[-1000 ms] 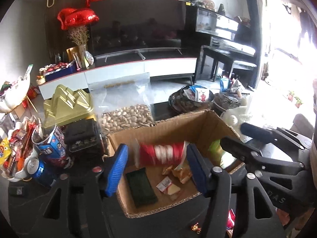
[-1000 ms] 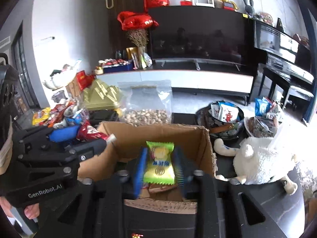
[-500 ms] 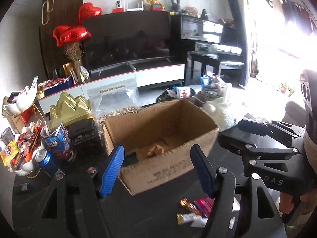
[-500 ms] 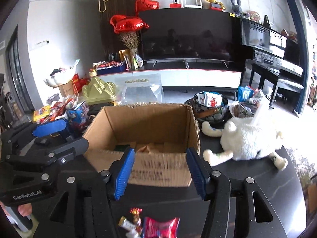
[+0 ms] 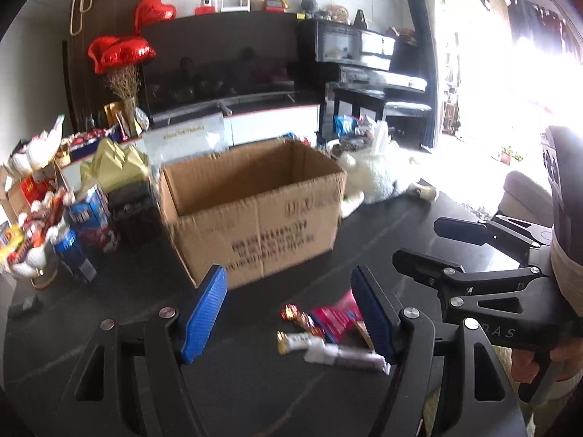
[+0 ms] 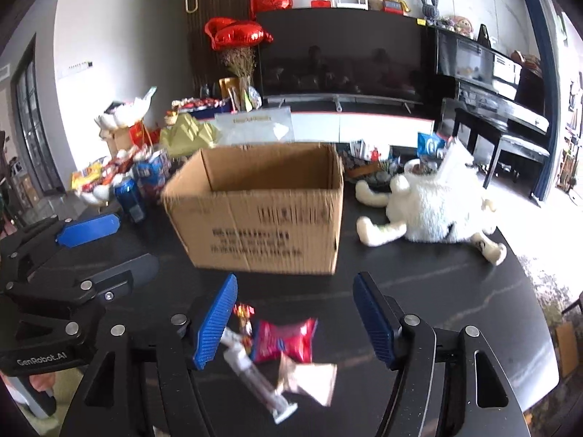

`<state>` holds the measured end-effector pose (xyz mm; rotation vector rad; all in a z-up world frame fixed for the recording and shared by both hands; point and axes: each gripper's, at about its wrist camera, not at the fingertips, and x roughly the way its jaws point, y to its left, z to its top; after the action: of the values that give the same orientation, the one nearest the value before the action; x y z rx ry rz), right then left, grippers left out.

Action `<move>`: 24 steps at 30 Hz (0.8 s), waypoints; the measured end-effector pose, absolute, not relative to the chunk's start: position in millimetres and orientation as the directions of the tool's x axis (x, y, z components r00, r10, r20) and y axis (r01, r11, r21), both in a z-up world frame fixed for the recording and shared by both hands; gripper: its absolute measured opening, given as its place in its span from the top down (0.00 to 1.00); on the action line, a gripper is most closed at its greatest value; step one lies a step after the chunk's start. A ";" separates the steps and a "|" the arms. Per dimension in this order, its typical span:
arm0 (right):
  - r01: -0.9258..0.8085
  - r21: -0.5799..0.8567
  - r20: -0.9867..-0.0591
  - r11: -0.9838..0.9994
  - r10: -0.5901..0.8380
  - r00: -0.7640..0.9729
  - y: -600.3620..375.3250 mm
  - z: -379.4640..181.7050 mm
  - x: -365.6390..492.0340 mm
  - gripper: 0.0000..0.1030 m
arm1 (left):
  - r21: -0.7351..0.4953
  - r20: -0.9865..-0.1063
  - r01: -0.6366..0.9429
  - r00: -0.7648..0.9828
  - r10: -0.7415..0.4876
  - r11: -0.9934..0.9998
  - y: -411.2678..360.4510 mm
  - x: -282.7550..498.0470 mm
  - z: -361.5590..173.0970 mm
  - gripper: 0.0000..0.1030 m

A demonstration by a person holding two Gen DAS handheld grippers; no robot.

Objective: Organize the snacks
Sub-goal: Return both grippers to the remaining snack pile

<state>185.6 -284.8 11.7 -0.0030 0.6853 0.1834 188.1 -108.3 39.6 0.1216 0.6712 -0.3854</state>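
An open cardboard box [image 5: 255, 211] [image 6: 262, 215] stands on the dark table. In front of it lie loose snacks: a red packet [image 6: 284, 338] [image 5: 333, 318], a white stick pack [image 6: 251, 375] [image 5: 342, 355], a pale wrapper [image 6: 309, 378] and small foil candies [image 5: 291, 315] [image 6: 242, 311]. My left gripper [image 5: 289, 313] is open and empty, low over the table before the box. My right gripper [image 6: 297, 322] is open and empty, above the loose snacks. Each gripper shows in the other's view, the right one [image 5: 470, 251] and the left one [image 6: 87, 244].
A white plush toy [image 6: 430, 204] lies right of the box. Cans, cartons and snack bowls [image 5: 69, 229] crowd the left. A gold tin [image 5: 113, 167], a dark tin [image 5: 135, 207] and a bag of nuts [image 6: 255, 127] stand behind the box. The table edge [image 6: 528, 280] runs at right.
Both grippers let go of their snacks into the box a second ago, opened, and have pulled back and down toward me; the loose snacks in front of the box have come into view.
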 end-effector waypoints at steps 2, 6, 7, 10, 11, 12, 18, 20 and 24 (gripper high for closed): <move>-0.167 0.059 -0.640 0.984 0.166 0.750 -286.6 3.5 181.1 0.35 | -0.025 -0.643 0.388 0.700 -0.312 0.921 -108.5 183.9 29.4 0.32; -0.169 0.066 -0.676 0.983 0.168 0.718 -286.3 -17.7 176.6 0.35 | -0.018 -0.676 0.379 0.677 -0.291 0.925 -108.6 177.3 7.1 0.32; -0.170 0.067 -0.686 0.983 0.169 0.707 -285.7 -23.1 176.5 0.35 | -0.024 -0.687 0.379 0.666 -0.291 0.925 -108.0 176.6 0.9 0.32; -0.173 0.064 -0.720 0.983 0.165 0.674 -282.4 -40.6 177.1 0.35 | -0.013 -0.709 0.366 0.652 -0.267 0.930 -106.5 175.3 -15.1 0.32; -0.176 0.065 -0.730 0.982 0.167 0.662 -281.6 -46.3 177.6 0.35 | -0.012 -0.716 0.365 0.647 -0.263 0.931 -106.1 175.4 -19.4 0.32; -0.176 0.064 -0.738 0.982 0.165 0.654 -280.2 -50.9 177.4 0.35 | -0.011 -0.722 0.363 0.642 -0.259 0.932 -105.9 175.5 -22.6 0.32; -0.174 0.077 -0.791 0.982 0.167 0.589 -278.8 -81.1 185.3 0.35 | -0.032 -0.760 0.362 0.597 -0.257 0.932 -104.9 180.1 -47.0 0.32; -0.165 0.073 -0.803 0.984 0.156 0.575 -278.7 -89.4 187.8 0.35 | -0.050 -0.775 0.364 0.574 -0.266 0.930 -105.4 182.0 -55.1 0.32; -0.157 0.065 -0.813 0.986 0.143 0.564 -279.4 -99.8 193.4 0.35 | -0.084 -0.794 0.362 0.539 -0.282 0.928 -106.1 185.3 -67.2 0.32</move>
<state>193.4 -279.4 -99.8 -0.0153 0.9558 0.1763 185.3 -106.1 -67.2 0.0944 0.9255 -0.3835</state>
